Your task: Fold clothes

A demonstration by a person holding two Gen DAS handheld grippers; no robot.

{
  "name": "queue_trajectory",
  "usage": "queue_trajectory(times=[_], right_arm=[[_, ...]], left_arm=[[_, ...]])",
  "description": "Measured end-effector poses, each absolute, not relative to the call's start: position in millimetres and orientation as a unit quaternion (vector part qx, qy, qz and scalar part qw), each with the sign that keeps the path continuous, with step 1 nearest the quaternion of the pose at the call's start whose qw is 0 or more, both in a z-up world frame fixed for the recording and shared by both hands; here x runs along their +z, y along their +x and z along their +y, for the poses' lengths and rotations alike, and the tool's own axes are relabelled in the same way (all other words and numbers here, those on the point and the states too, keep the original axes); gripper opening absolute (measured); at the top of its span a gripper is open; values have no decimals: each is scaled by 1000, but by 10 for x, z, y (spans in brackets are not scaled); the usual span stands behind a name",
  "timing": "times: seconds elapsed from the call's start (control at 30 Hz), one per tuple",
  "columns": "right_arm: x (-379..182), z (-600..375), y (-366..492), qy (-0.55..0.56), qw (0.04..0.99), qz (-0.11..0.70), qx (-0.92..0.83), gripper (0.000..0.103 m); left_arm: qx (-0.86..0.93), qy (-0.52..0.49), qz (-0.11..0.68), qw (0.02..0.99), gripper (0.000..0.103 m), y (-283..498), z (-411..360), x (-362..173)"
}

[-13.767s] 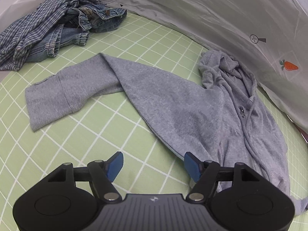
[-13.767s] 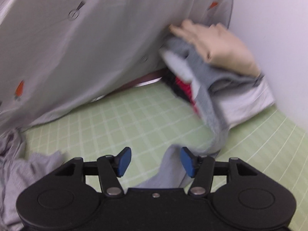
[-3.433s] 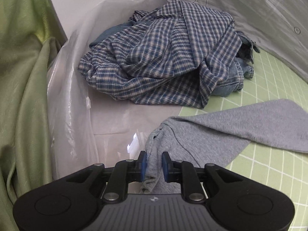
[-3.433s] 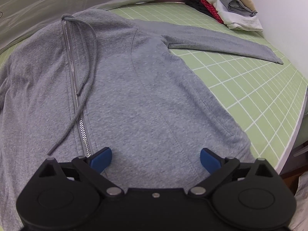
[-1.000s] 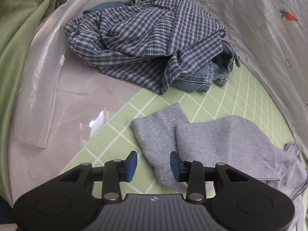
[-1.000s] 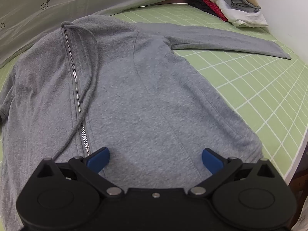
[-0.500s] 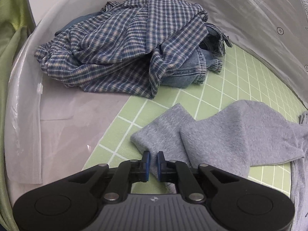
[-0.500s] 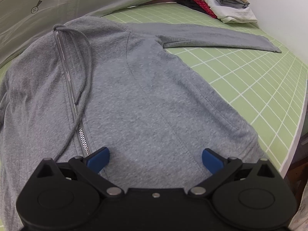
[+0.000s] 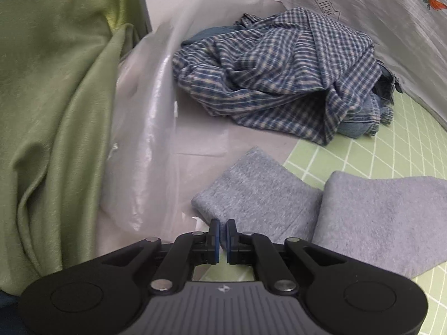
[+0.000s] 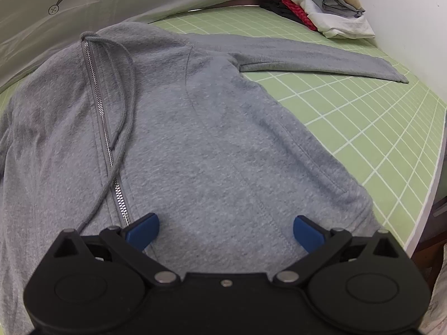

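The left tongs are together, with only a thin slit between the 2 blue pads. The near corner of the grey cuff lies just at their tips; I cannot tell if any cloth is pinched in the slit. The cuff lies flat, ahead and a little to the right of the tips. It rests partly on a clear plastic sheet and partly on the green mat. To the right of the cuff, a folded part of the left sleeve lies over it. To the left of the tongs hangs a green cloth. Far ahead lies a crumpled checked shirt, with jeans under its right edge. A grey printed sheet stands behind them.

The right tongs are wide apart and hold nothing. They hover above the lower part of the grey hoodie, which lies spread flat on the mat with its front up. I cannot tell if the pads touch the cloth. The zipper runs away from the left pad, and a cord lies beside it. Ahead and to the right, the right sleeve stretches straight over the mat. Beyond it, far to the right, 1 pile of folded clothes sits at a white wall.
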State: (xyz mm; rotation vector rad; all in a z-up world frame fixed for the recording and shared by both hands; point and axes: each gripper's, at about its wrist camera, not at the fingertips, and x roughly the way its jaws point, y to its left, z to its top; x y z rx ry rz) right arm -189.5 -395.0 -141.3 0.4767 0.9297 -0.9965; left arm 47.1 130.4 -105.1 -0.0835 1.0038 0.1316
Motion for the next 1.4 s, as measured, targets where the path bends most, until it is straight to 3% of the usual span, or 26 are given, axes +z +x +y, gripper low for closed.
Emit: queue_trajectory(times=[0.23,0.43,0.57,0.6,0.73,0.97,1.1,1.17,1.4], right_arm=[[-1415,-3926,-1896,219,752,418,-460,103],[-1409,-3915,-1905,219,754,416,-460,103],[-1406,-3919,-1914,219,755,415,-458,103],[-1405,-3920,-1916,219,755,415,-458,103],[-1403,-3909,-1908,218,755,414,-459,103],[-1388,-3881,-1883,213,752,416,-465,103],[-1380,-3880,-1880,212,752,416,-466,103],[-1376,-3884,-1875,210,752,417,-465,103],[-1349,-3947,-1887,208,759,431,-442,103]], left_arm=[[104,-6,486,867,10,304,1383,-1074],[83,-63,477,873,10,214,1499,-975],[64,-66,444,891,44,353,1368,-891],[59,-68,437,895,48,398,1336,-874],[26,-49,441,896,55,620,1172,-941],[-4,3,472,882,58,766,920,-1089],[21,29,462,886,76,771,982,-1134],[37,30,461,886,80,796,1056,-1138],[101,42,469,876,79,901,1207,-1108]])
